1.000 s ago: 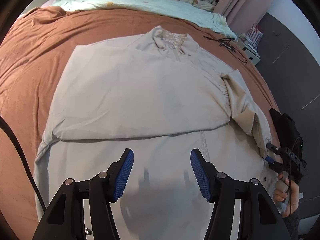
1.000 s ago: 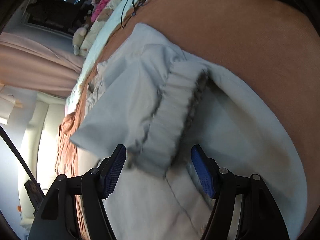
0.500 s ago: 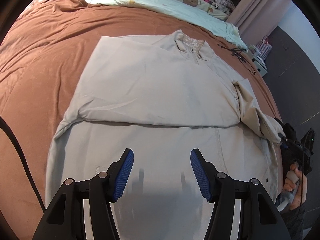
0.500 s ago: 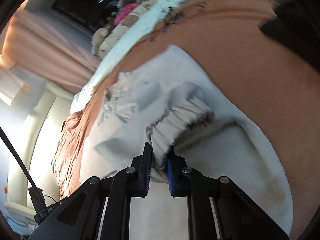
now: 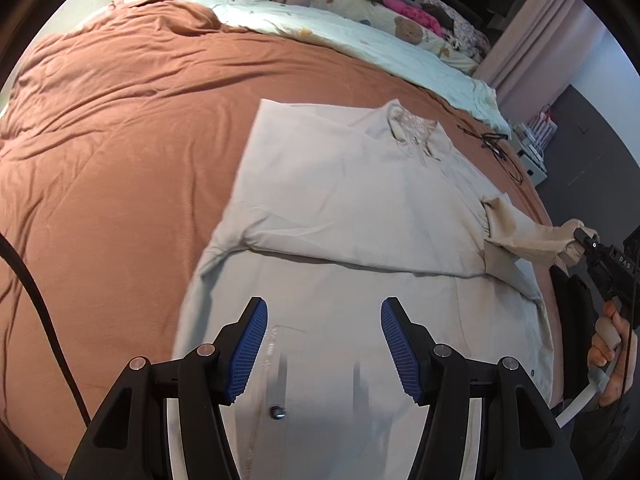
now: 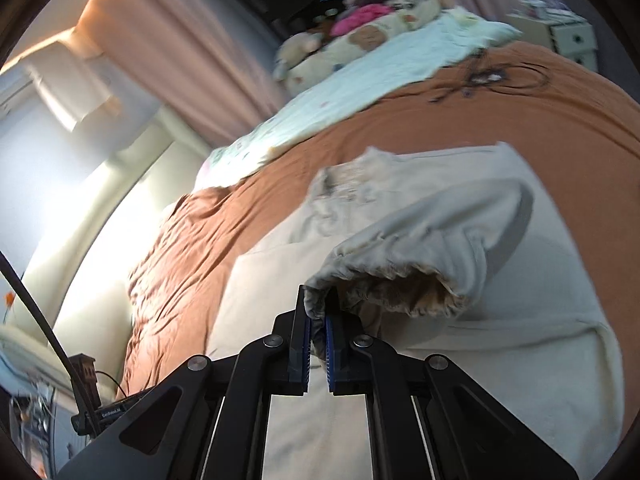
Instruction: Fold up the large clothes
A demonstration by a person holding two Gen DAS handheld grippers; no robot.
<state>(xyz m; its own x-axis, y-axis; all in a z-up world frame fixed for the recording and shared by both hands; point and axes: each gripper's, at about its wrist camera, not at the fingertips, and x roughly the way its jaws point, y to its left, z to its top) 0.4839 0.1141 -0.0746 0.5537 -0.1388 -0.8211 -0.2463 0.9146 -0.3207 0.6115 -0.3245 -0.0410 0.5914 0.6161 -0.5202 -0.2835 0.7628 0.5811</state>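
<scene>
A bed (image 5: 120, 152) covered in a rust-brown sheet is filling most of both views, with a pale mint quilt (image 5: 360, 40) and stuffed toys (image 5: 408, 30) lying along its far edge by pink curtains (image 6: 180, 40). A large beige jacket (image 5: 340, 200) is lying flat on the brown sheet, collar (image 5: 412, 128) pointing toward the quilt, one sleeve already lying folded across the chest. A black cable (image 5: 496, 146) is resting on the sheet beyond the jacket's collar.

The other sleeve (image 5: 532, 240) is hanging lifted off the jacket's edge, its gathered cuff (image 6: 384, 284) raised above the body of the garment. The right tool (image 6: 318, 328) is pinching the rim of that cuff, its blue pads nearly meeting with fabric between them. The left tool (image 5: 322, 344) is hovering above the jacket's lower half with its jaws standing wide apart and gripping nothing; a small metal snap (image 5: 277, 413) is showing on the fabric just beneath it.
</scene>
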